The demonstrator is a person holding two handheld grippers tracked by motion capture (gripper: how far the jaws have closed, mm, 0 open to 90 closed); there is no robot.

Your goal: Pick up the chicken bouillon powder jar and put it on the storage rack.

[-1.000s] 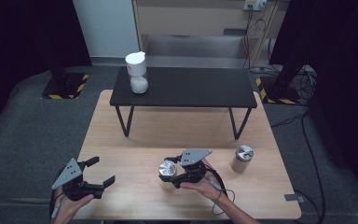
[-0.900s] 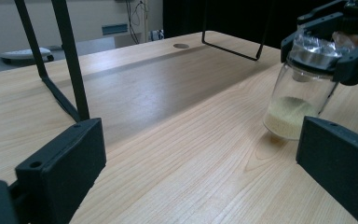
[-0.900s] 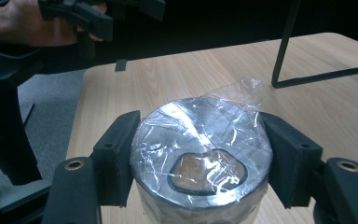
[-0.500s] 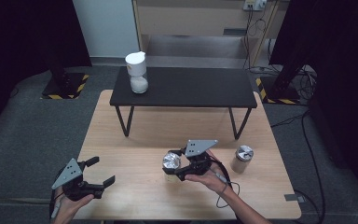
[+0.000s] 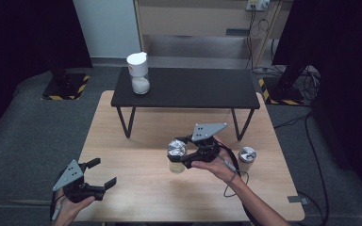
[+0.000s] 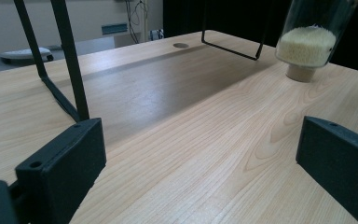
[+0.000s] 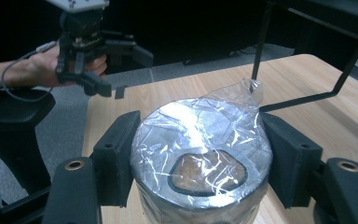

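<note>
Lifting higher: jar (image 5: 176,153) in right claw (image 5: 183,151)

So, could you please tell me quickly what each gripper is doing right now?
Left gripper: open, holding nothing.
Right gripper: shut on the foil-topped jar.

Wooden table (image 5: 136,141) carries a low bench (image 5: 188,89) across its far half, with a jar (image 5: 138,73) standing on the bench's left end. Right gripper (image 5: 179,157), before the bench near table centre, has a foil-topped container (image 5: 176,149) between its jaws; a second container (image 5: 247,157) stands on the table to its right, just before the bench's right leg. Left gripper (image 5: 99,173) sits at the near left corner of the table, well apart from the rest, nothing between its jaws.
</note>
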